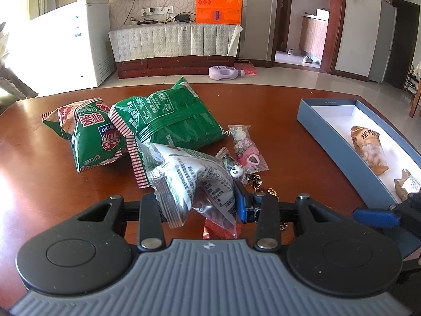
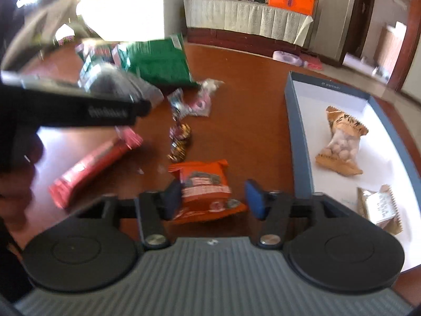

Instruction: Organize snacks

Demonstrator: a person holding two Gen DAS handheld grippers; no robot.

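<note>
The left gripper point(image 1: 202, 205), a black two-finger tool with blue pads, stands narrowed on a clear plastic snack pouch with a white printed label point(image 1: 194, 181), which bulges up between its fingers above the polished reddish-brown wooden table point(image 1: 276, 110). Beyond the pouch lie two green crinkled snack bags with red-and-white striped edges point(image 1: 168, 115), side by side and touching. Just to their right sits a small clear candy packet with pink pieces point(image 1: 247, 148), and near the blue pad a few gold-foil wrapped sweets point(image 1: 265, 191). At the right, a shallow blue cardboard box with a white inside point(image 1: 339, 147) holds a tan packet of pale round snacks point(image 1: 369, 151) and, nearer the camera, the corner of a beige packet point(image 1: 407, 184). The tip of the right gripper point(image 1: 379, 217) shows at the right edge, just beside the box wall.

In the right wrist view, which is blurred, the right gripper point(image 2: 213, 200) has its jaws spread wide; one finger point(image 2: 171, 200) touches an orange foil snack packet point(image 2: 206, 187) lying between them on the table, while the other pad stands clear of it. A long red wrapped bar point(image 2: 92, 166) lies to the left. The blue box sits just to the right, with the tan packet and the beige packet inside.
</note>
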